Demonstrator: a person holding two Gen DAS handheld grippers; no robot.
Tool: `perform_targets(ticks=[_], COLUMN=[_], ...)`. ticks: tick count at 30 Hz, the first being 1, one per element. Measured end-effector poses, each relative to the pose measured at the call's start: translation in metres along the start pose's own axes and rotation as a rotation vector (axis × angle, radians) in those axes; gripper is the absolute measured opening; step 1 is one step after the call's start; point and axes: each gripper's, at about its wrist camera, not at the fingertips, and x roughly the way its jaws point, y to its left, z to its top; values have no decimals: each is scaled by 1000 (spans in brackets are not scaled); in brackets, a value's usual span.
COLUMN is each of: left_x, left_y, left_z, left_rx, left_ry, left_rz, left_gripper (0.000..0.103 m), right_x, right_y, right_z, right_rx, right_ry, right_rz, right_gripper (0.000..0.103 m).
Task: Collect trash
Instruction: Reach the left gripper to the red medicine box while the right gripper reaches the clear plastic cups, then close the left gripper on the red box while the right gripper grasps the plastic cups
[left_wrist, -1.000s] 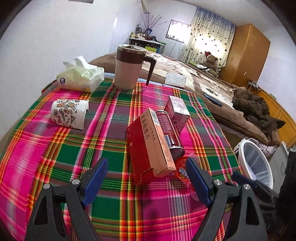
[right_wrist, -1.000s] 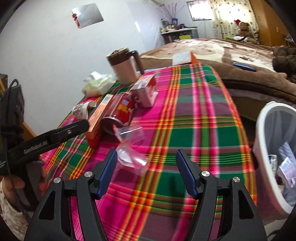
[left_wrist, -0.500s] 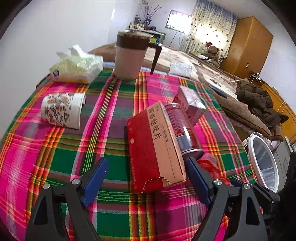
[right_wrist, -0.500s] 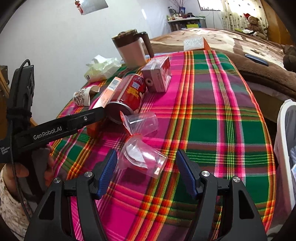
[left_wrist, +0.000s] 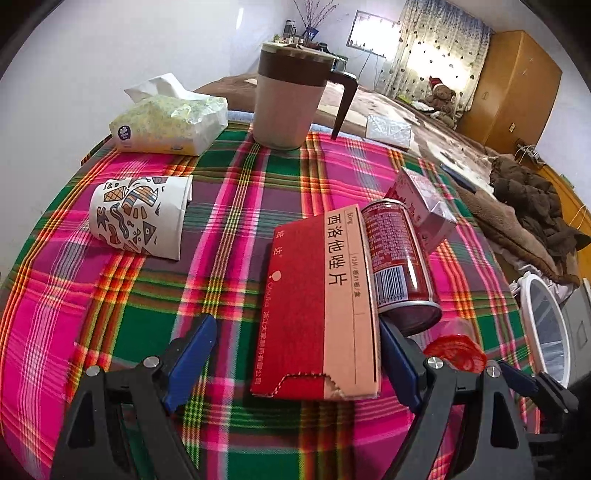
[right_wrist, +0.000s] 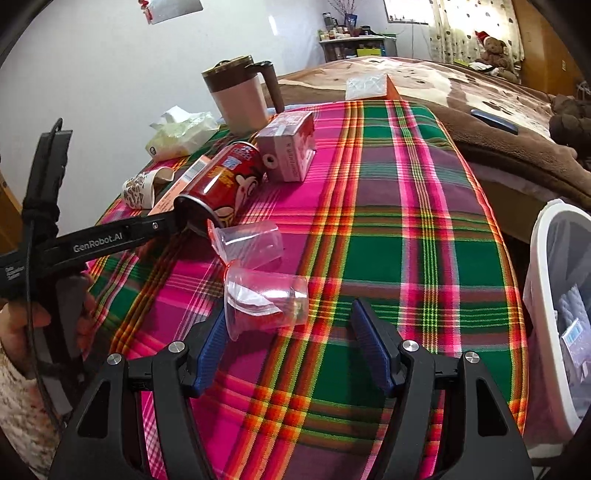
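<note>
A red and tan medicine box (left_wrist: 321, 306) lies flat on the plaid tablecloth (left_wrist: 240, 192), between the fingers of my open left gripper (left_wrist: 295, 343); the left pad stands clear of it. A red can (left_wrist: 399, 258) lies against the box, with a pink carton (left_wrist: 424, 206) behind it. My right gripper (right_wrist: 290, 332) is open over a clear plastic cup (right_wrist: 266, 299) on its side, close to the left finger. A second clear cup (right_wrist: 247, 243) lies just beyond, by the can (right_wrist: 225, 184). A patterned paper cup (left_wrist: 140, 218) lies at the left.
A brown-lidded mug (left_wrist: 288, 99) and a tissue pack (left_wrist: 170, 122) stand at the table's far edge. A white bin (right_wrist: 535, 295) holding some trash sits off the right side. A bed with a brown blanket (right_wrist: 461, 92) lies behind. A hand (right_wrist: 22, 317) holds the left gripper.
My left gripper has moved forward and down, so the box now lies between its fingers. The right gripper has closed in on the near clear cup. Both stay open.
</note>
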Motion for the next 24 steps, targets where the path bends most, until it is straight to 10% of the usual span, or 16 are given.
perform_targets(ticks=[11,16,24], left_x=[9,9,11], left_y=[5,10,8], left_z=[6,8,9], left_rx=[16,8,46], left_ry=[14,13,6], left_rz=[11,5,48], left_gripper=[86,78,65], right_x=[8,10,7], right_y=[8,7,5], right_z=[9,9,8], right_rx=[-49,-44,-40], right_ry=[22,29,17], right_rz=[53,54,60], right_gripper=[67,45,42])
